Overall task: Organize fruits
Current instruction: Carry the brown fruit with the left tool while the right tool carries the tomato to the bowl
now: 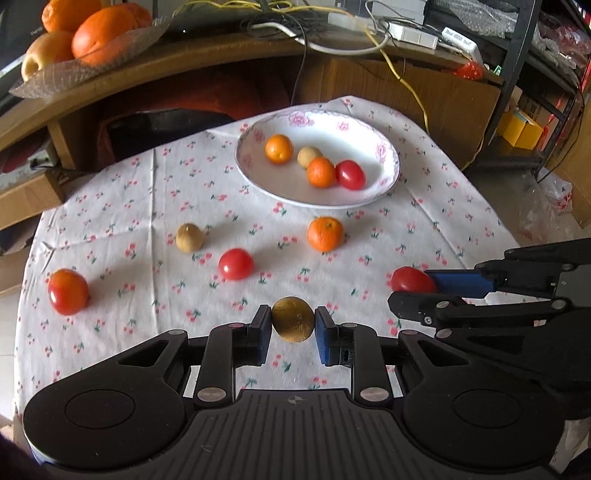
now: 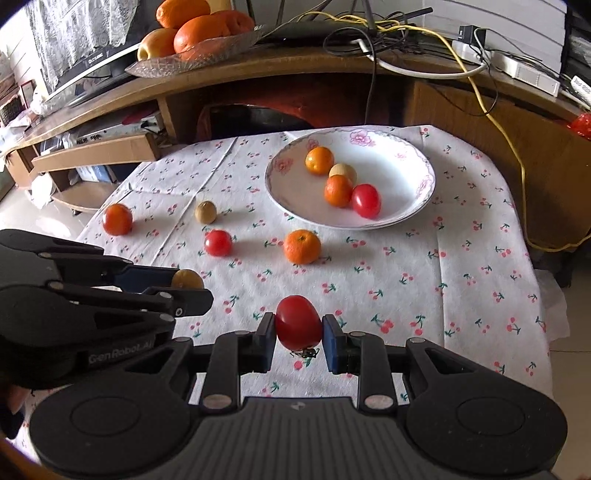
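Note:
My left gripper [image 1: 293,325] is shut on a brown longan [image 1: 293,319] near the table's front. My right gripper [image 2: 298,328] is shut on a red cherry tomato [image 2: 297,322] beside it. Each gripper shows in the other's view, the right gripper [image 1: 417,286] at the right and the left gripper [image 2: 192,286] at the left. A white flowered plate [image 1: 384,155] at the back holds two small oranges, a longan and a tomato. Loose on the cloth lie an orange [image 1: 325,233], a tomato [image 1: 235,264], a longan [image 1: 189,237] and a larger tomato [image 1: 68,291].
The round table wears a cherry-print cloth [image 1: 129,206]. Behind it a wooden shelf [image 1: 207,59] carries a glass dish of big oranges [image 1: 99,33], cables and a power strip [image 1: 410,35]. A yellow cable [image 2: 517,155] hangs at the right. Cardboard boxes stand at the left.

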The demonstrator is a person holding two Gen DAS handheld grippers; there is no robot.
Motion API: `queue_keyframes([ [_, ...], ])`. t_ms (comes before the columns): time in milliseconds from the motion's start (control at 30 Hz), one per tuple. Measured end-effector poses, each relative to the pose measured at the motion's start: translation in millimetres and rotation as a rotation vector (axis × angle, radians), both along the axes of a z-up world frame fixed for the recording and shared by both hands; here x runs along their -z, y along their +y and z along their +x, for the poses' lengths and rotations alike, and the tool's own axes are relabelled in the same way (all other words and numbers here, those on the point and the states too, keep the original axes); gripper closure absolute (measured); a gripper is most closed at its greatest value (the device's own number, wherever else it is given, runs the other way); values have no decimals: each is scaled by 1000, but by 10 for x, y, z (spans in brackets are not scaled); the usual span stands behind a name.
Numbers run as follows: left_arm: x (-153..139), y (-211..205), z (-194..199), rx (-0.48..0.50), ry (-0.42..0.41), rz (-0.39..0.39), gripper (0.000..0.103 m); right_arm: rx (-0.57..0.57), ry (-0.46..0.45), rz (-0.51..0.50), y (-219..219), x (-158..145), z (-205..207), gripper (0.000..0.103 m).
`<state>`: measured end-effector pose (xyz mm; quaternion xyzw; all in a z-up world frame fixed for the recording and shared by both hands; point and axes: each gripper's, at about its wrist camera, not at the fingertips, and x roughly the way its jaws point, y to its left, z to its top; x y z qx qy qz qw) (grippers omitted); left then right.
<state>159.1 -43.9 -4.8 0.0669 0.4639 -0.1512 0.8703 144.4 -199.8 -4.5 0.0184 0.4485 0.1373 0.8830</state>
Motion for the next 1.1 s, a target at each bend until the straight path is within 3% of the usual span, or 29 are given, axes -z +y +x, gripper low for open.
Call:
queue_keyframes([
  [1100, -284, -145, 334, -5, -64, -19, 73, 88, -60, 66, -125, -206, 288, 74],
])
